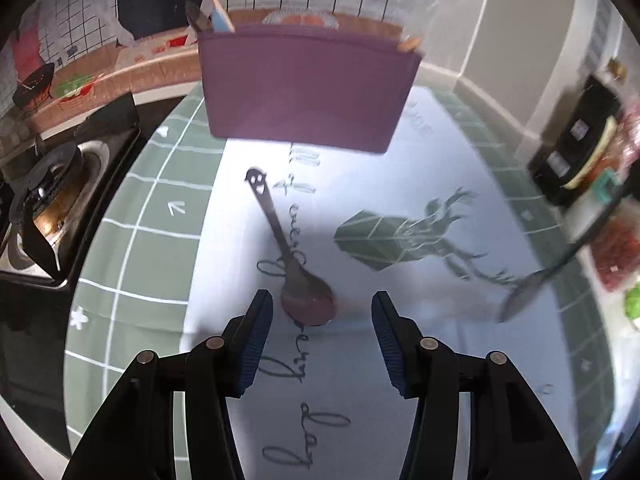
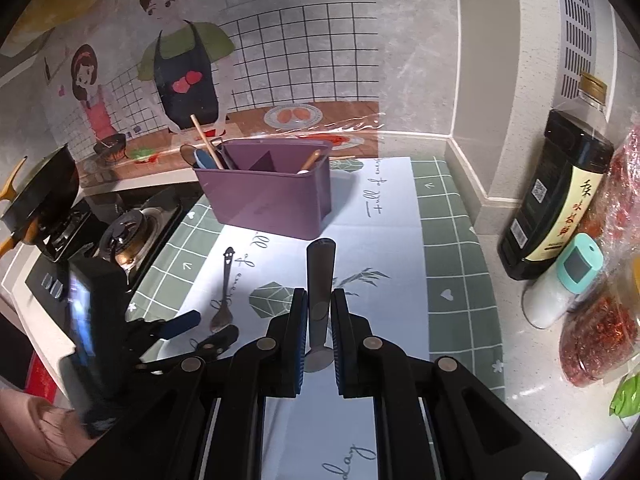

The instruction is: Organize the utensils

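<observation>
A small metal spoon (image 1: pixel 288 248) with a smiley-face handle end lies on the printed mat, bowl toward me; it also shows in the right wrist view (image 2: pixel 225 292). My left gripper (image 1: pixel 322 312) is open just above the spoon's bowl, one finger on each side. My right gripper (image 2: pixel 319 304) is shut on a metal utensil handle (image 2: pixel 320 276), held above the mat; from the left wrist view its spoon bowl (image 1: pixel 524 292) shows blurred at the right. A purple utensil holder (image 1: pixel 304 84) stands beyond, also in the right wrist view (image 2: pixel 272 200), holding several utensils.
A gas stove (image 2: pixel 120 236) with a black pan (image 2: pixel 40 192) sits at the left. A dark sauce bottle (image 2: pixel 556 204), a white shaker (image 2: pixel 560 280) and bags of red chili (image 2: pixel 596 336) stand at the right by the wall. The green checked mat (image 2: pixel 452 248) covers the counter.
</observation>
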Demonstrator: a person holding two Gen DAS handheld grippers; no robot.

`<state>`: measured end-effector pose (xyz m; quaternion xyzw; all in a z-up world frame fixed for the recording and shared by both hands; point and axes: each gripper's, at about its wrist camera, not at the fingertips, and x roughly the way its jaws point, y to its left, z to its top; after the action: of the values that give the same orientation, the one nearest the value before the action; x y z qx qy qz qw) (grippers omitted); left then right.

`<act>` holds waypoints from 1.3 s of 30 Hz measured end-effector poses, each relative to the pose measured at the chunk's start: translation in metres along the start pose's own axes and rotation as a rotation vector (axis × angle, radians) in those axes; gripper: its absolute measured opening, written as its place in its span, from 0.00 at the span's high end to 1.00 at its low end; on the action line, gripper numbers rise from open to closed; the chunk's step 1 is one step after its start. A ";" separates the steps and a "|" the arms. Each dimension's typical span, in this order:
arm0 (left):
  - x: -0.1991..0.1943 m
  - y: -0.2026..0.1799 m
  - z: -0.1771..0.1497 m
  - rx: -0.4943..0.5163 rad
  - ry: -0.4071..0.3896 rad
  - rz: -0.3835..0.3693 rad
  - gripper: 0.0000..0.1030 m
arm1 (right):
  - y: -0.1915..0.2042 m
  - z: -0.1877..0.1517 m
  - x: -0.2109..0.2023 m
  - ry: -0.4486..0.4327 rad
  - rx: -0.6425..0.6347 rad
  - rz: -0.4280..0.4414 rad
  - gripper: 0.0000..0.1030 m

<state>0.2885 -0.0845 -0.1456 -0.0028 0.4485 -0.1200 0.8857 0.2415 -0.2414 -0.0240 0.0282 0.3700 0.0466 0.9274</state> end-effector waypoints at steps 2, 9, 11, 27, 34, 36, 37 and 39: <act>0.000 -0.001 -0.001 0.018 -0.027 0.019 0.72 | -0.002 0.001 -0.002 -0.004 -0.004 -0.006 0.90; -0.031 0.010 -0.001 0.092 -0.167 0.021 0.72 | 0.001 0.006 -0.003 -0.018 -0.022 -0.009 0.90; -0.053 0.014 0.001 0.124 -0.241 0.036 0.72 | 0.004 0.008 -0.005 -0.027 -0.032 -0.006 0.90; -0.103 0.049 0.027 0.076 -0.316 -0.002 0.72 | 0.025 0.021 -0.010 -0.049 -0.072 0.037 0.90; -0.137 0.047 0.059 0.112 -0.381 -0.042 0.81 | 0.025 0.034 -0.013 -0.062 -0.069 0.072 0.90; -0.158 0.043 0.083 0.143 -0.434 -0.053 0.81 | 0.026 0.050 -0.023 -0.097 -0.085 0.090 0.90; -0.172 0.043 0.101 0.146 -0.470 -0.070 0.81 | 0.028 0.061 -0.030 -0.123 -0.101 0.089 0.90; -0.190 0.045 0.134 0.136 -0.502 -0.118 0.81 | 0.032 0.089 -0.048 -0.191 -0.142 0.074 0.90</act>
<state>0.2966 -0.0139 0.0803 0.0008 0.2048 -0.1970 0.9588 0.2660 -0.2162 0.0760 -0.0196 0.2742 0.1042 0.9558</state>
